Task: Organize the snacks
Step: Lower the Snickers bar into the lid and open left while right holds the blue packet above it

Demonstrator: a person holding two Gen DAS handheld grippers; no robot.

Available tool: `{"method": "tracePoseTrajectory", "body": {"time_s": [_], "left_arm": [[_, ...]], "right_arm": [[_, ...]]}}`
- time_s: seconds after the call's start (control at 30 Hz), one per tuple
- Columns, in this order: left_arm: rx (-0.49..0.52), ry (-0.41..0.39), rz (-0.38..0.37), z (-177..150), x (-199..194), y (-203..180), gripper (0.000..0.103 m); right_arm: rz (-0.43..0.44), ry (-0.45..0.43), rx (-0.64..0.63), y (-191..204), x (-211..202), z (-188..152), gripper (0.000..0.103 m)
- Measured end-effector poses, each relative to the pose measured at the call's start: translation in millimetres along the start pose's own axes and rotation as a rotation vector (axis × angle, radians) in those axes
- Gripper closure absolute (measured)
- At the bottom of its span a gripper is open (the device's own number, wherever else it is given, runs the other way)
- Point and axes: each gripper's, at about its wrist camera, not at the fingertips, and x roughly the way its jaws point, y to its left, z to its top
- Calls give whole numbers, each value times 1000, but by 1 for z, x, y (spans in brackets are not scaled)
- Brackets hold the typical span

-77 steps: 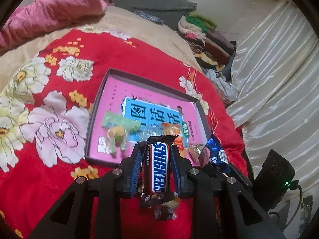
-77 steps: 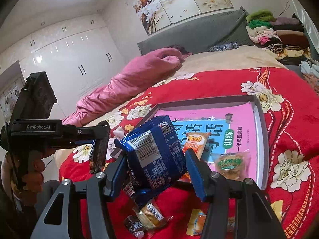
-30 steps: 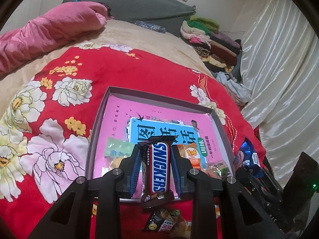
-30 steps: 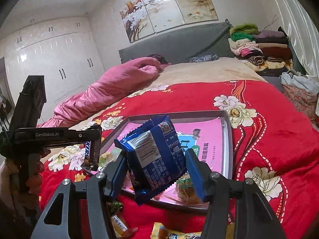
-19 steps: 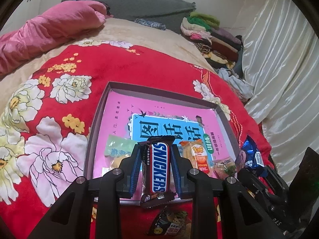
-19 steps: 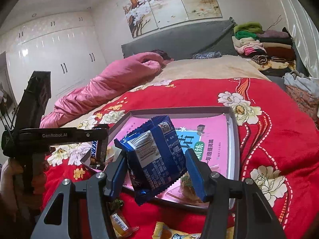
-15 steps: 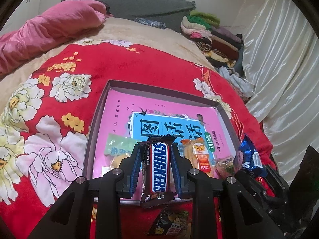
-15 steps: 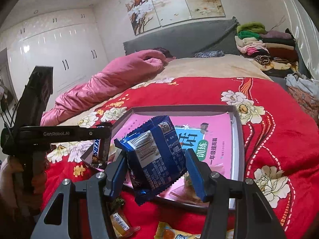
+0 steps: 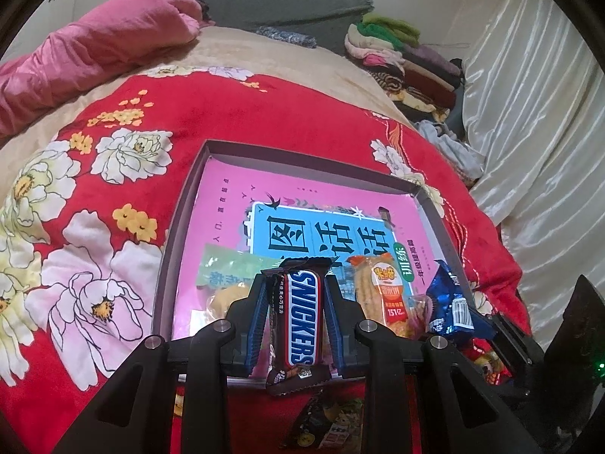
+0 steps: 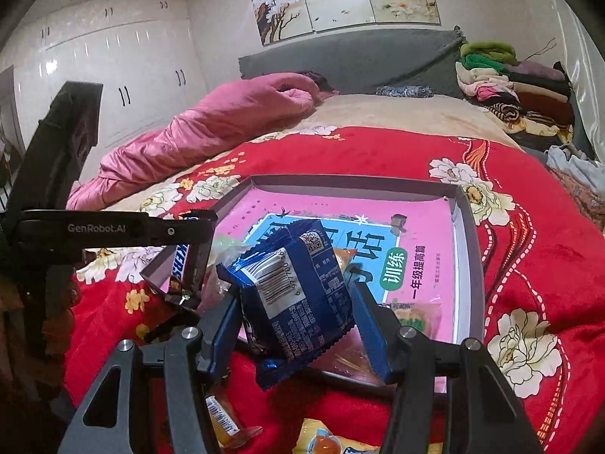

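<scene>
A shallow grey tray (image 9: pixel 177 223), lined with a pink and blue printed sheet, lies on a red floral blanket (image 9: pixel 113 121) spread over a bed. A Snickers bar (image 9: pixel 302 321) is pinched upright between the narrowly set pads of the left gripper (image 9: pixel 293 321), held above the tray's near edge, seemingly ready to be set inside. A blue packet (image 10: pixel 298 295) is clamped, tilted, in the right gripper (image 10: pixel 297 302), whose jaws stand wider to fit its bulk; it hangs over the tray's near right part. Three snacks already lie along the tray's near side: a green packet (image 9: pixel 230 268), an orange packet (image 9: pixel 382 291) and a small clear one (image 10: pixel 412 317). More wrapped snacks (image 10: pixel 223 420) are left on the blanket in front, apparently awaiting collection.
</scene>
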Motion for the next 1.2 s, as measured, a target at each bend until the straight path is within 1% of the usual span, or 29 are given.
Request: {"method": "tracePoseTrajectory", "body": {"time_s": [0.43,0.77,1.03,1.2], "left_arm": [[6,8,1,-4,3,-1,74],[1,16,10,-4,4,1,74],[-8,-2,13,1,7,3,73],[-8,-6,17,4,10,3,73]], "right_arm": [[-53,14,13,-8,2,-2,45],[-109,28,-50,0,5,-3,45],[-99,31,-81,7,8,-5,45],[-108,38,-96,10,11,-6,45]]}}
